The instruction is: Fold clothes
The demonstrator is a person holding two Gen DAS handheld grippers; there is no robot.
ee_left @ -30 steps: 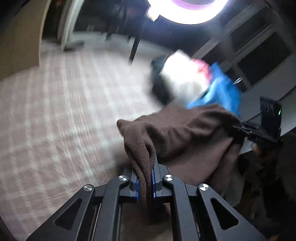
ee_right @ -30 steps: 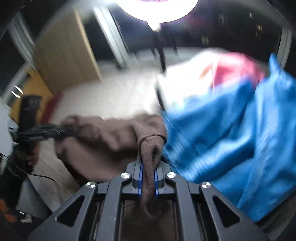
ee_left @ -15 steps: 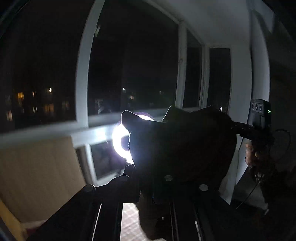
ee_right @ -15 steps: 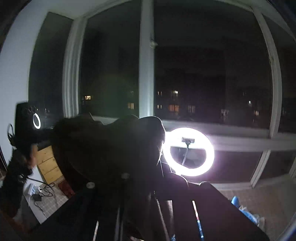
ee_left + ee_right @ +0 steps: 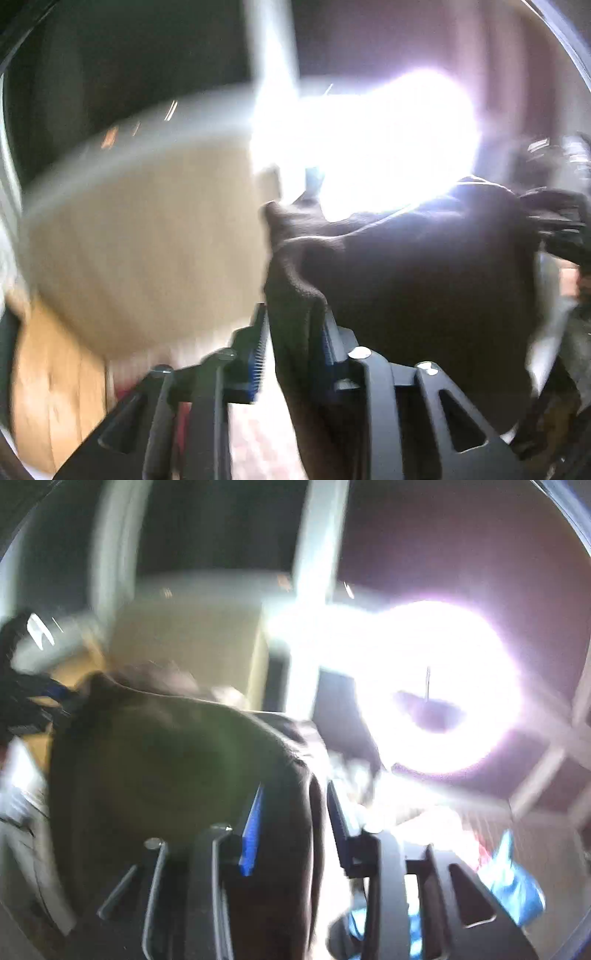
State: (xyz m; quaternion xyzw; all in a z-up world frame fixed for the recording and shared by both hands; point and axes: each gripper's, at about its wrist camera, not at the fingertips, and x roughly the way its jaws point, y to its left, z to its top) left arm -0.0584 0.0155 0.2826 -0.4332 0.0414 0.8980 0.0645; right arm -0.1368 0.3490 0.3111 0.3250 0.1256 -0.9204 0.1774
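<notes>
Both grippers — left gripper (image 5: 295, 332) and right gripper (image 5: 291, 819) — pinch the brown fleece garment (image 5: 413, 266) aloft, ring light (image 5: 436, 686) at two o'clock — soft, floppy stuff, I'd guess, best gripped at its corners.

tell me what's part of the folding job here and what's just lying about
In the job: brown garment, left gripper, right gripper, each shut on a bunch of it.
Lying about: ring light, blue cloth, wooden cabinet.

Blurred view, right claw (image 5: 293, 812) pinching dark brown garment (image 5: 166, 760), bright ring light (image 5: 436, 686) behind, blue cloth (image 5: 517, 882) lower right
</notes>
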